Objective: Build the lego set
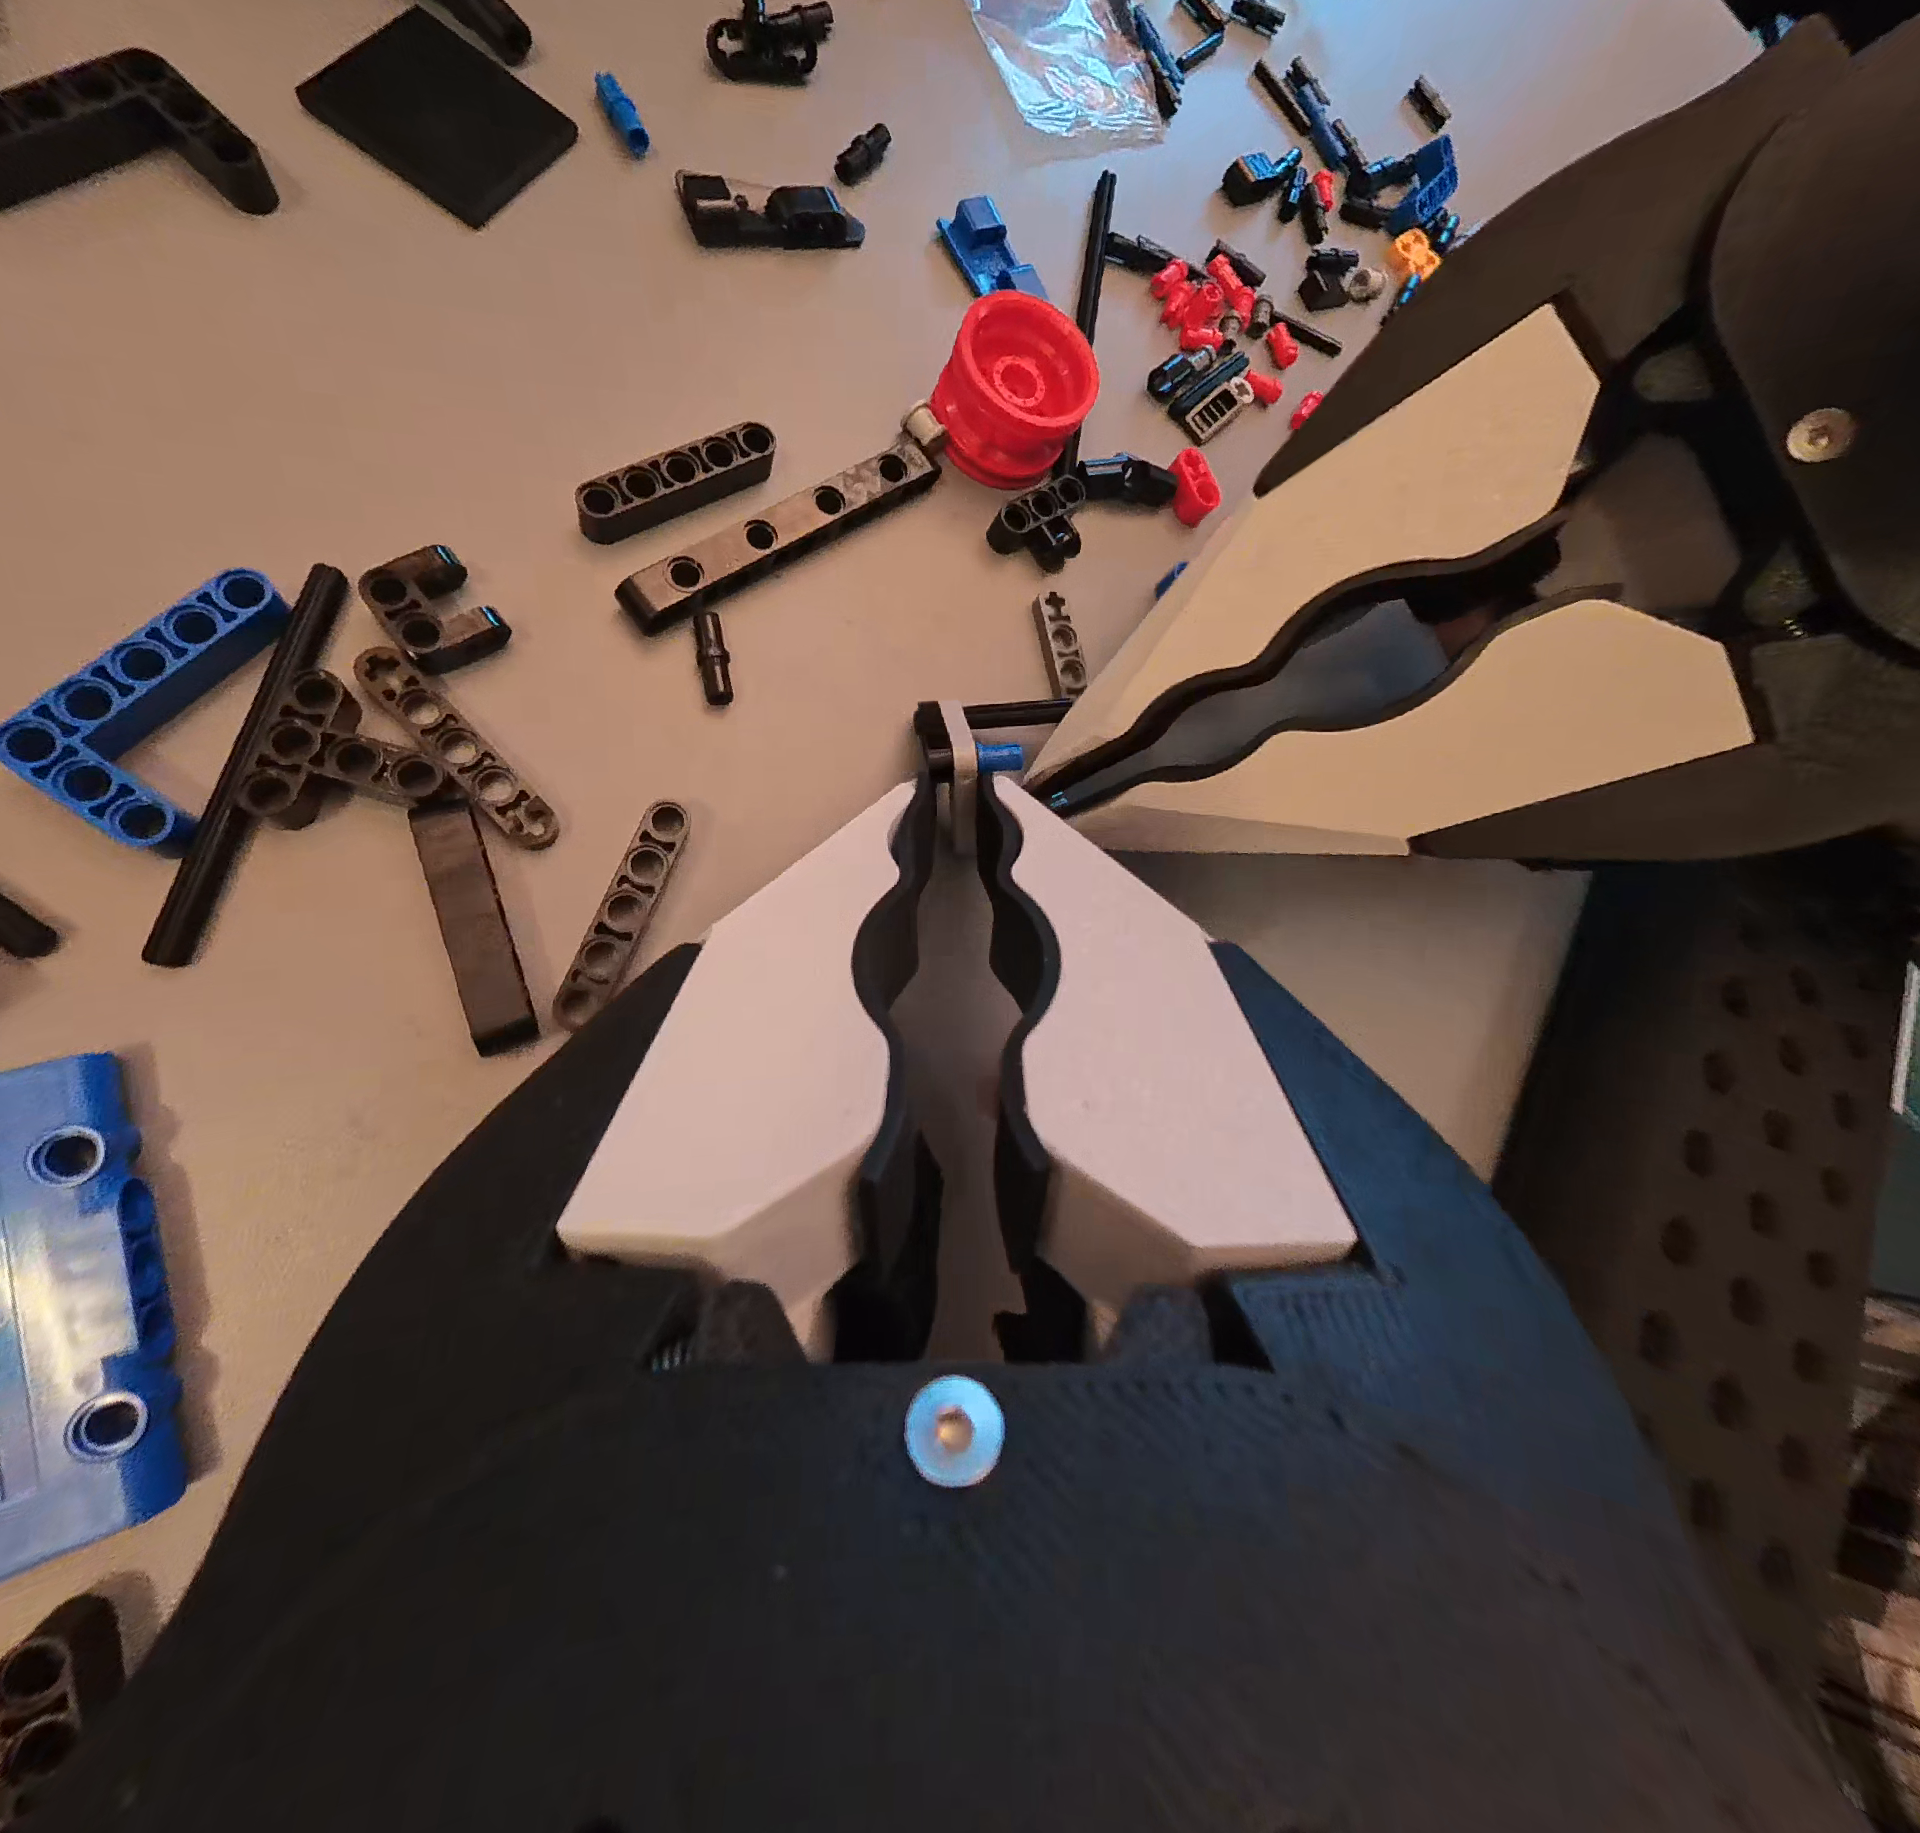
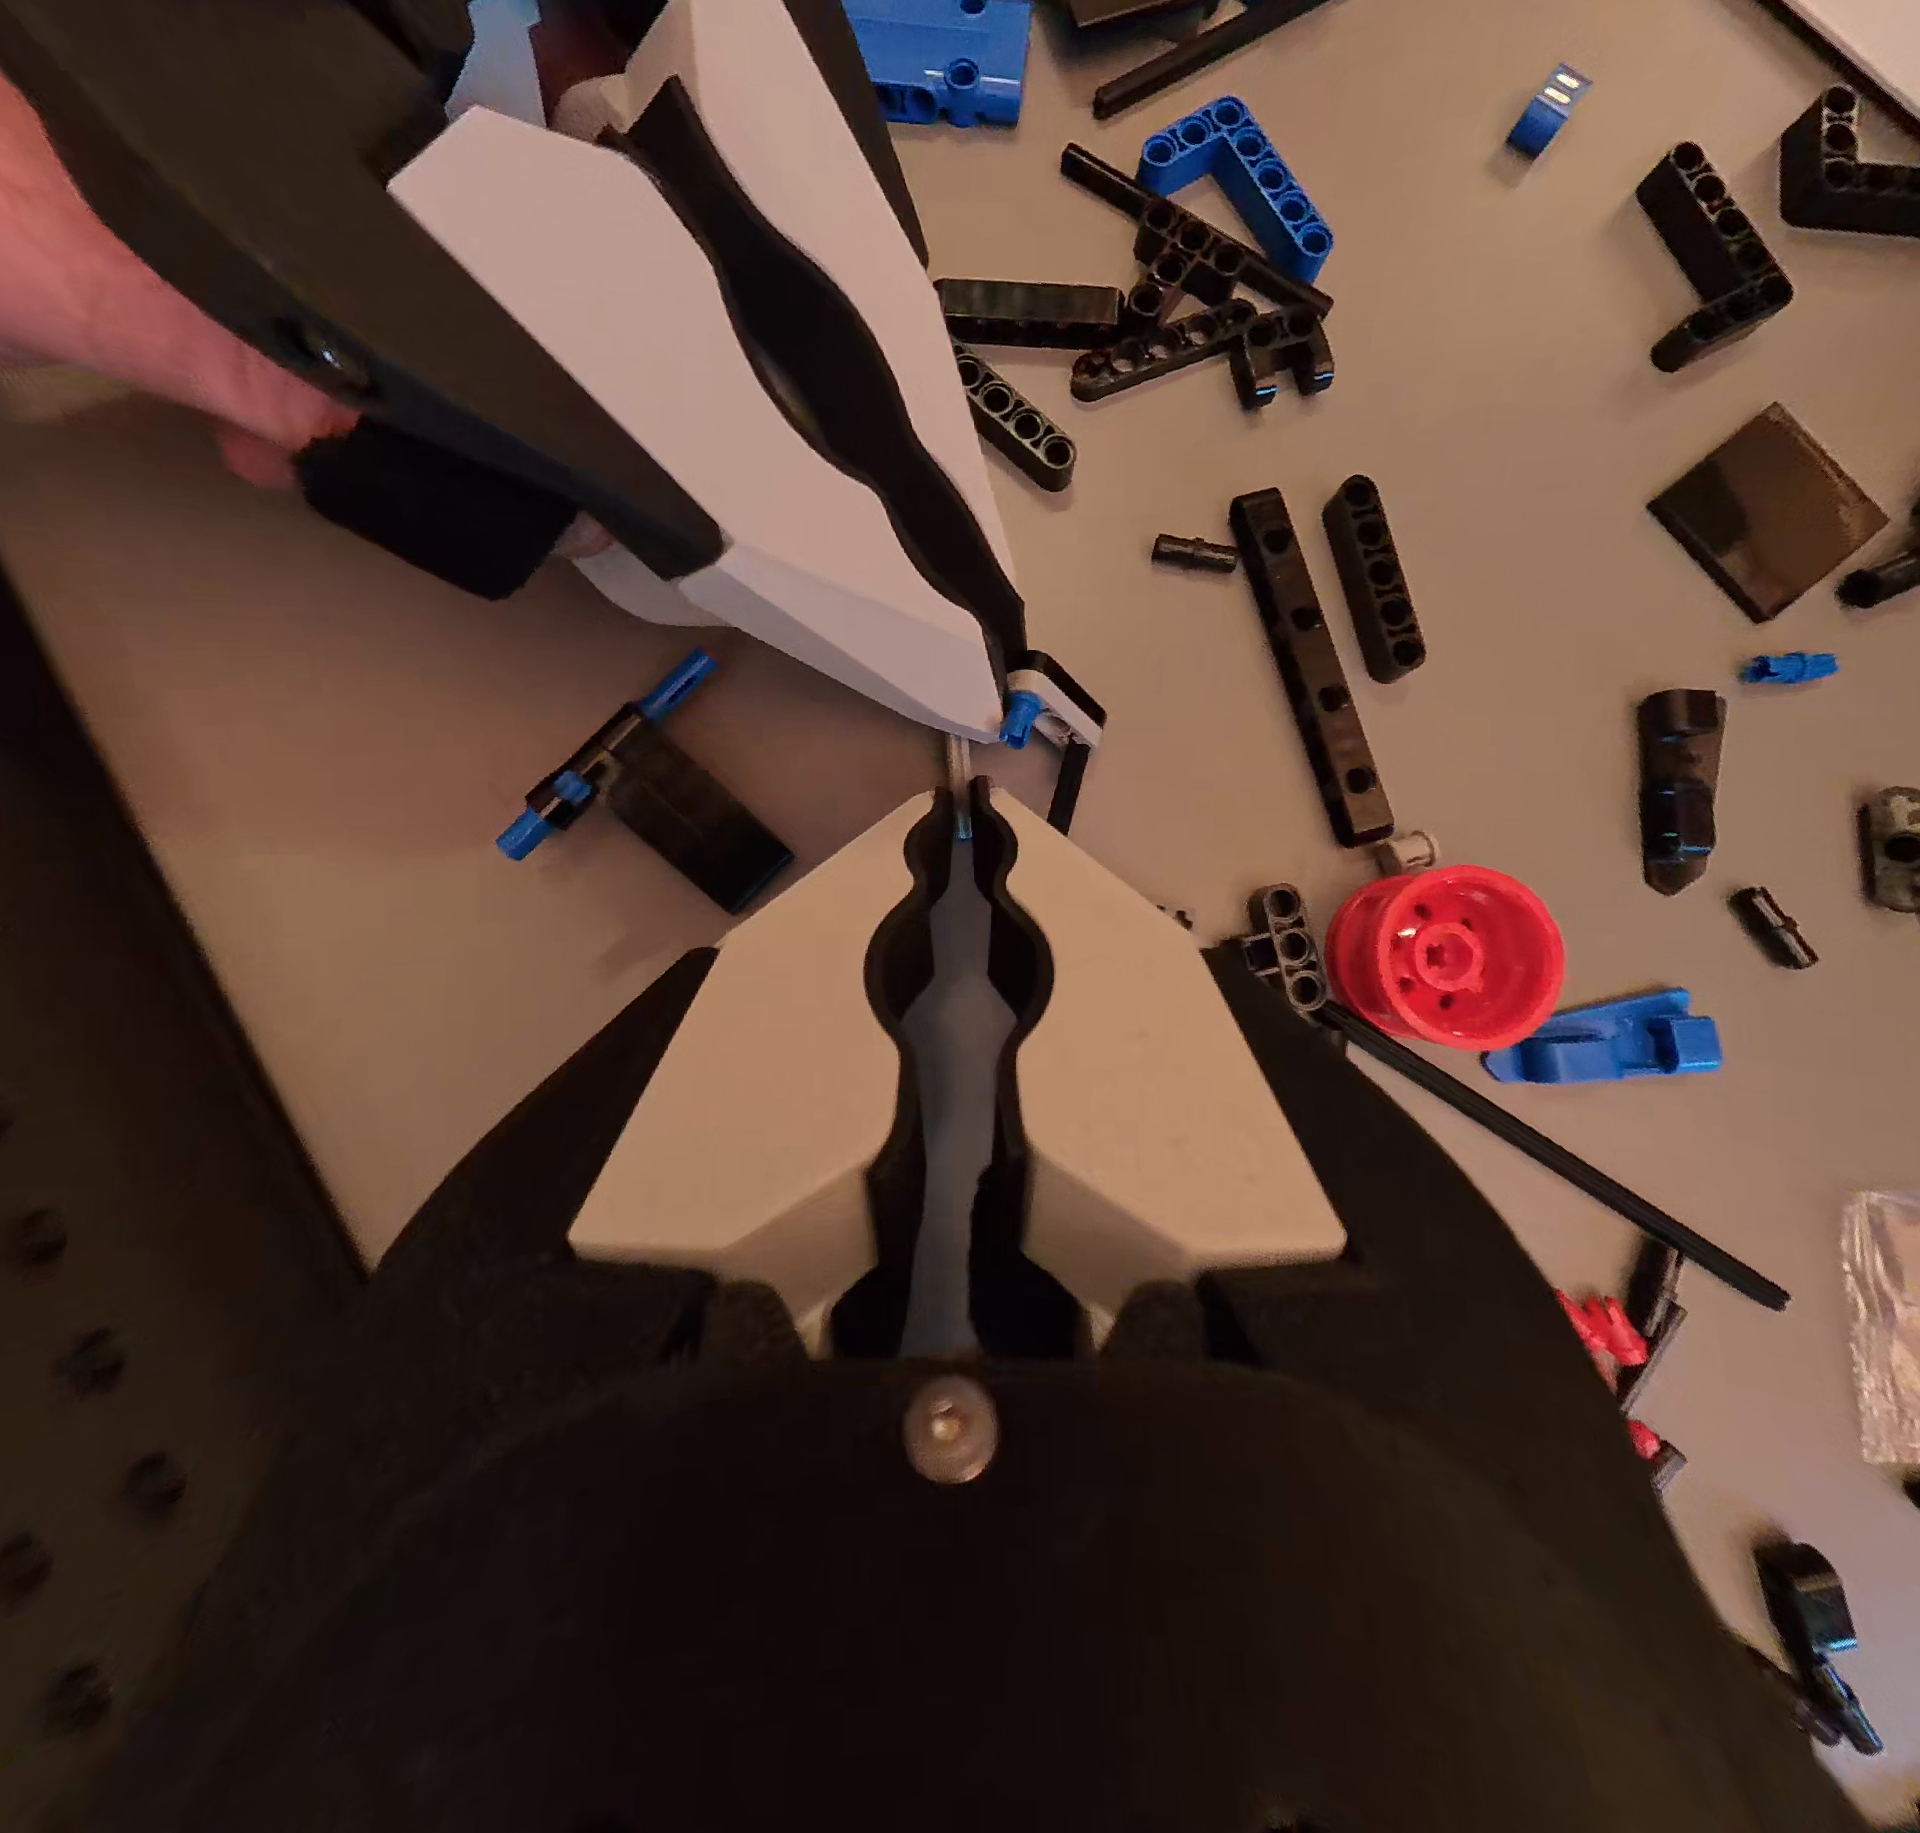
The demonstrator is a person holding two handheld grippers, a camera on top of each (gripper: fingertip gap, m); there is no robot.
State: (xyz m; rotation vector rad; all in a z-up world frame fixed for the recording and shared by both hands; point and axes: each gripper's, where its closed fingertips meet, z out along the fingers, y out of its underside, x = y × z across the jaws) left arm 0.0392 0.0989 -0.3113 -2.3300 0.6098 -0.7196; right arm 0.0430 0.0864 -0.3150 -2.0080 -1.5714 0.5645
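Observation:
My left gripper [image 1: 961, 796] is shut on a small grey Lego piece [image 1: 961, 781] that carries a blue pin [image 1: 1000, 757] and a black axle [image 1: 1013, 713]. My right gripper [image 1: 1049, 794] comes in from the right with its tips almost touching that piece. In the right wrist view my right gripper [image 2: 961, 809] is shut on a thin rod [image 2: 961, 770] that points up at the piece. The left gripper [image 2: 1013, 713] reaches in from the upper left, holding the pale piece [image 2: 1065, 718] with its blue pin [image 2: 1020, 715]. Both are held just above the table.
Loose parts lie across the grey table [image 1: 416, 349]: a red wheel [image 1: 1013, 386], a blue L-beam [image 1: 135, 682], black beams [image 1: 675, 479], a blue panel [image 1: 73, 1295], small red pins [image 1: 1205, 303], a clear plastic bag [image 1: 1049, 27]. A black tile with blue pins [image 2: 665, 807] lies near the table's edge. My two grippers' fingertips are within a few centimetres of each other. Left tips and right tips are each some 8 centimetres from the red wheel [image 1: 1013, 386]. It turns up in the right wrist view [image 2: 1430, 906] as well.

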